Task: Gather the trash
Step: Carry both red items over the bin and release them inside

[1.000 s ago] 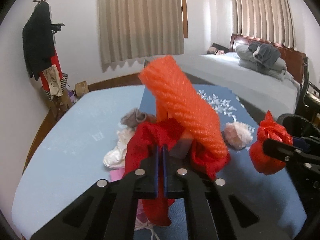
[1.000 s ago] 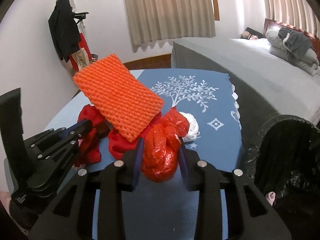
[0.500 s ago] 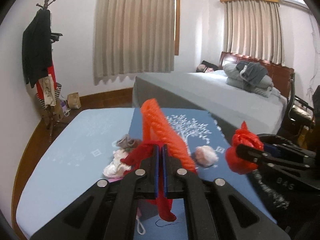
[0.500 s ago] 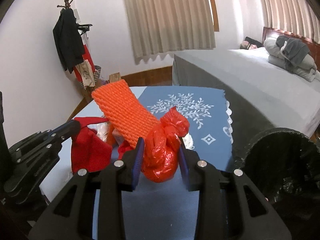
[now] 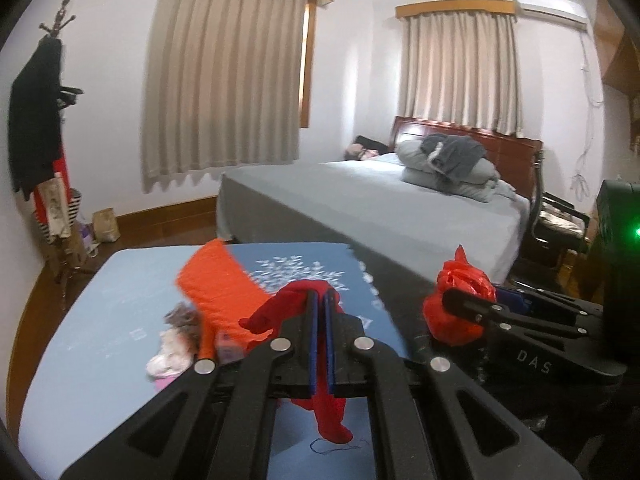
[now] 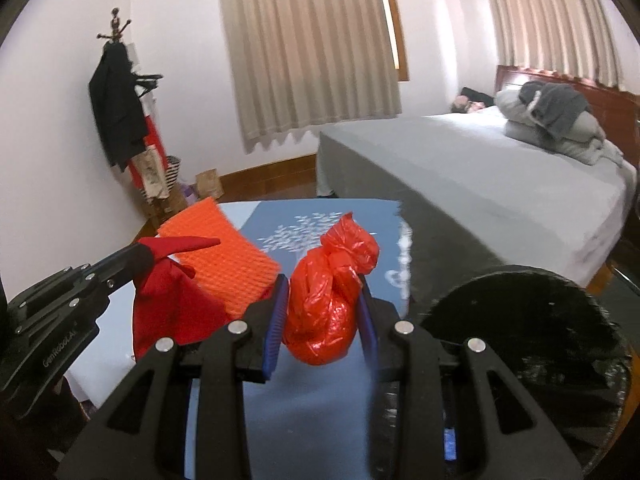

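A grey bed (image 5: 392, 208) stretched ahead and to the right of both grippers, with folded bedding (image 5: 452, 168) piled at its far end. Below the grippers lay a blue table (image 5: 92, 320), its cloth printed with a white tree (image 6: 296, 236). A black bin (image 6: 532, 344) stood low on the right of the right gripper, its rim just beside the table edge. Far off to the left a coat rack (image 6: 116, 96) held dark clothes.

The left gripper (image 5: 320, 312) had its 2 fingers pressed together on a red cloth (image 5: 296, 304), which bunched at the fingertips and hung down below the jaws. In the right wrist view the same cloth (image 6: 172, 304) drooped from that gripper (image 6: 140, 256) at the left. An orange foam net (image 5: 224, 288) stuck up beside the cloth, ahead and left of the left fingertips; whether it was pinched along with the cloth I could not tell.

The right gripper (image 6: 322, 304) was clamped on a knotted red bag (image 6: 332, 292), both pads touching its sides and the knot pointing up past the fingertips. The bag was held above the table, left of the bin. From the left wrist view this bag (image 5: 456, 300) sat at the right, gripped in the black fingers there.

Left and below the left gripper, small scraps (image 5: 176, 344) of white, grey and pink lay on the table, blurred.
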`<action>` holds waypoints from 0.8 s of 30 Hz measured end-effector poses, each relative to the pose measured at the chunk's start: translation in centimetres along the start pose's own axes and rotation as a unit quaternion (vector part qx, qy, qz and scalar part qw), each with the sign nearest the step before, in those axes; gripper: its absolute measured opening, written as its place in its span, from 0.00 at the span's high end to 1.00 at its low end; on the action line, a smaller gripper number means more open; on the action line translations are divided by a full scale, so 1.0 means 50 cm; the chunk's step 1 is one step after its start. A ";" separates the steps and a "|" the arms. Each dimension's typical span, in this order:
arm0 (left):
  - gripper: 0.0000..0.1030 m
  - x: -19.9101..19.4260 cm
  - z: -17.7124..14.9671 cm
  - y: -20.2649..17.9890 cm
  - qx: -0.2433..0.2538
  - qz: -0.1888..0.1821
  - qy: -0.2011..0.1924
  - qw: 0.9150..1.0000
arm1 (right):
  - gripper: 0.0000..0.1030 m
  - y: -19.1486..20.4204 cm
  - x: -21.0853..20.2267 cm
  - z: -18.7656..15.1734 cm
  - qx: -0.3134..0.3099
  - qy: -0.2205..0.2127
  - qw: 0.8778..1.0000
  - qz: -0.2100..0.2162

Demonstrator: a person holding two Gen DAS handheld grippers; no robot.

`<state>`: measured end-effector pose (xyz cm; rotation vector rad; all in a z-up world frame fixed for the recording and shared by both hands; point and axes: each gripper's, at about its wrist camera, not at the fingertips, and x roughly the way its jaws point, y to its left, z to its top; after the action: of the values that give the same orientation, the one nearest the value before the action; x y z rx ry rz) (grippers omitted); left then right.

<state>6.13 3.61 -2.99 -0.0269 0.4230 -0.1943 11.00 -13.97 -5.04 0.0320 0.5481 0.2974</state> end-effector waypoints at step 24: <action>0.97 0.114 0.038 -0.301 0.060 -0.163 0.001 0.985 | 0.69 -0.261 -0.113 -0.066 0.070 -0.020 0.985 -0.157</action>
<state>9.24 -12.30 -2.58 0.0227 0.4068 -0.5423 8.22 -28.26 -6.38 0.0868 0.5239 -0.0506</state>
